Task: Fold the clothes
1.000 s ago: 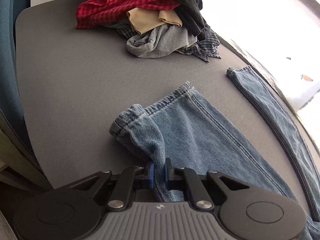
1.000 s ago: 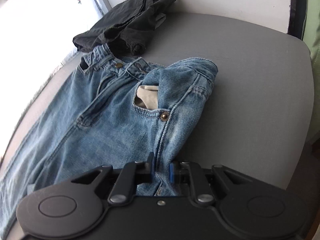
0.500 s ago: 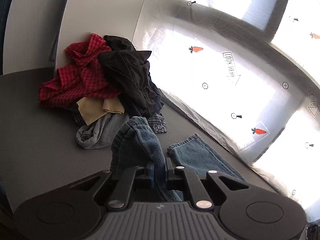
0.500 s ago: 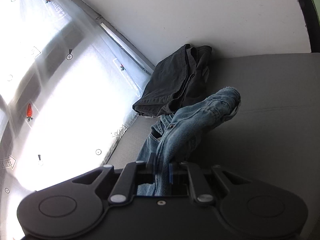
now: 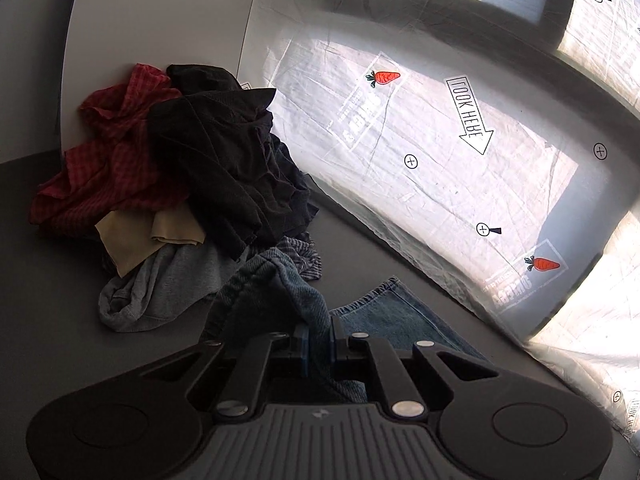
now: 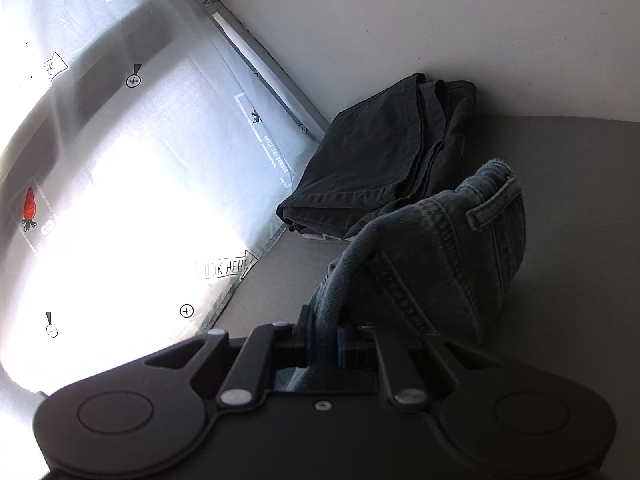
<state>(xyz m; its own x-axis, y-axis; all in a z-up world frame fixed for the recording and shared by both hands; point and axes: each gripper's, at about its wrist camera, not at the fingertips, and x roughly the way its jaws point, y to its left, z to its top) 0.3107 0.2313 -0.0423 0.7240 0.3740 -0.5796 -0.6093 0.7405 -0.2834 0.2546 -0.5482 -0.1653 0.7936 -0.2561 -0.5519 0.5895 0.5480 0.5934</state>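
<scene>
Gripping the faded blue denim jeans (image 5: pixel 280 288) at a leg hem, the left claw (image 5: pixel 319 342) is lifting them off the grey table (image 5: pixel 48 320); the right claw (image 6: pixel 322 334) is clamping the waistband, where thick, heavy, limp denim likely holds best.

Blue jeans (image 5: pixel 280 292), lifted, bunched, one leg flat

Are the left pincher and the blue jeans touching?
Touching. The left wrist view shows the left gripper shut on a fold of the jeans, with denim pinched between its blue pads and rising out of them.
</scene>
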